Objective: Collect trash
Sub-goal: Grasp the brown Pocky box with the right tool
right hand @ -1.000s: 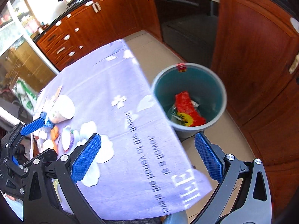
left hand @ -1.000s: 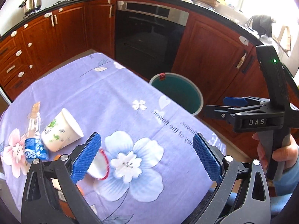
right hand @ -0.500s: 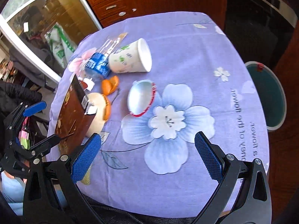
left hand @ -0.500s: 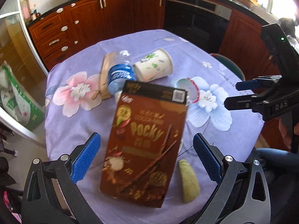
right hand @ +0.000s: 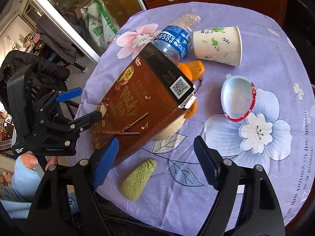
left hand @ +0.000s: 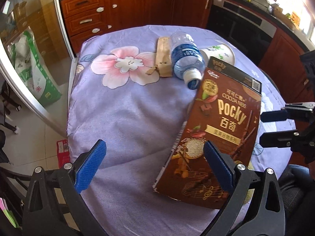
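A brown Pocky box leans tilted on other trash on the purple flowered tablecloth; it also shows in the right wrist view. My left gripper is open and empty, its right finger just in front of the box's lower edge. My right gripper is open and empty above a green wedge, its left finger by the box's near corner. A plastic bottle, a paper cup, orange peel and a white red-rimmed lid lie behind.
A tan paper wrapper lies left of the bottle. The table edge drops to a tiled floor at left. A glass door with a green-white bag stands beyond. Wooden cabinets and an oven line the back.
Both grippers swung left from the teal bin to the trash on the table. My left gripper shifted further left, so the Pocky box now sits at its right finger.
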A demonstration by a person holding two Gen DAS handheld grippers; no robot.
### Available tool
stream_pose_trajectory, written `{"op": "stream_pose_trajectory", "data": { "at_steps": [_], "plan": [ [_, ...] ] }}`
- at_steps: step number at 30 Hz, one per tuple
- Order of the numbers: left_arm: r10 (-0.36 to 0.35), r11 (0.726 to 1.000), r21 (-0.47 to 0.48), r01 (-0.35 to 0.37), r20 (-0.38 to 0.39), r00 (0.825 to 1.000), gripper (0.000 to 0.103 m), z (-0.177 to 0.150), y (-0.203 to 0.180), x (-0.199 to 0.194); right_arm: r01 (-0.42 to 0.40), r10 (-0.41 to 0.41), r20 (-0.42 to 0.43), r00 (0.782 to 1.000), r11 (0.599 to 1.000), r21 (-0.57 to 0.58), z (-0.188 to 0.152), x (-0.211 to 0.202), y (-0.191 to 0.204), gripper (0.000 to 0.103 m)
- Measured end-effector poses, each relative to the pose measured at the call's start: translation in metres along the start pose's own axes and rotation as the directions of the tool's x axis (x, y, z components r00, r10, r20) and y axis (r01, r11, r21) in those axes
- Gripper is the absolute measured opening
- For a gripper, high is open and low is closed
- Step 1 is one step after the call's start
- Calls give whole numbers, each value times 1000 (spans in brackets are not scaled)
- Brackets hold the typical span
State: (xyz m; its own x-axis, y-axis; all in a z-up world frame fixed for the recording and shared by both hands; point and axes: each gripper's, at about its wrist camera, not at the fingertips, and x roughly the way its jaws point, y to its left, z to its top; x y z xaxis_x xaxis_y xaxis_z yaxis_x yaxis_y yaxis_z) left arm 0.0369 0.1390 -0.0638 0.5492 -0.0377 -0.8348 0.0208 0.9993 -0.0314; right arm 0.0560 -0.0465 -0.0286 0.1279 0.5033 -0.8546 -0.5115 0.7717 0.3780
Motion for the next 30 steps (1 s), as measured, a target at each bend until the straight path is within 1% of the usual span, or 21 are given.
{"op": "stream_pose_trajectory", "data": {
  "at_steps": [3, 6, 10, 12, 13, 15, 16, 17, 19, 22, 24, 26, 27, 28, 29, 30],
  "plan": [
    [27, 999, -29, -27, 18, 999, 99, 3, 13, 5, -22, 22, -4, 1000, 1000, 10, 3, 7, -1, 66],
    [37, 999, -15, -37, 9, 999, 99, 2, 14, 14, -48, 48, 0, 999, 998, 35, 8, 14, -5, 66],
    [33, 999, -13, -32, 27, 999, 99, 2, 15, 16, -66, 65, 13, 998, 997, 40, 13, 21, -4, 66],
    [19, 999, -26, -18, 22, 1000, 99, 1, 17, 18, -70, 69, 24, 997, 997, 20, 15, 21, 7, 58],
    [16, 999, -33, -16, 20, 1000, 99, 1, 19, 19, -69, 69, 34, 997, 998, -6, 16, 18, 15, 51],
    [23, 999, -36, -22, 22, 999, 99, 0, 21, 19, -60, 64, 66, 996, 996, -60, 18, 10, 29, 51],
    [23, 999, -38, -22, 23, 999, 98, 0, 21, 19, -70, 75, 74, 994, 995, -76, 20, 6, 35, 48],
    [22, 999, -41, -21, 23, 999, 98, 0, 22, 18, -78, 84, 76, 994, 993, -85, 22, 4, 39, 47],
    [20, 998, -52, -19, 19, 1000, 98, 0, 24, 18, -78, 84, 65, 994, 992, -100, 29, 6, 45, 47],
    [1, 998, -65, 0, 6, 1000, 98, -1, 25, 20, -79, 79, 12, 997, 995, -65, 37, 24, 43, 49],
    [-4, 999, -50, 4, 0, 1000, 98, -4, 20, 20, -90, 89, -17, 996, 995, -32, 41, 37, 42, 49],
    [4, 1000, -28, -4, -3, 1000, 98, -6, 12, 20, -99, 98, -29, 995, 995, -21, 41, 46, 45, 48],
    [6, 1000, -26, -6, -4, 1000, 98, -6, 10, 19, -79, 78, -22, 997, 996, -32, 40, 46, 49, 43],
    [7, 999, -32, -7, 0, 1000, 98, -6, 10, 16, -68, 67, -15, 998, 997, -41, 41, 44, 51, 30],
    [1, 999, -37, -1, 4, 1000, 98, -6, 9, 13, -84, 83, -5, 996, 996, -40, 42, 38, 51, 25],
    [-10, 999, -41, 11, 9, 1000, 98, -6, 8, 9, -89, 90, 16, 996, 995, -46, 44, 29, 52, 23]
  ]
}}
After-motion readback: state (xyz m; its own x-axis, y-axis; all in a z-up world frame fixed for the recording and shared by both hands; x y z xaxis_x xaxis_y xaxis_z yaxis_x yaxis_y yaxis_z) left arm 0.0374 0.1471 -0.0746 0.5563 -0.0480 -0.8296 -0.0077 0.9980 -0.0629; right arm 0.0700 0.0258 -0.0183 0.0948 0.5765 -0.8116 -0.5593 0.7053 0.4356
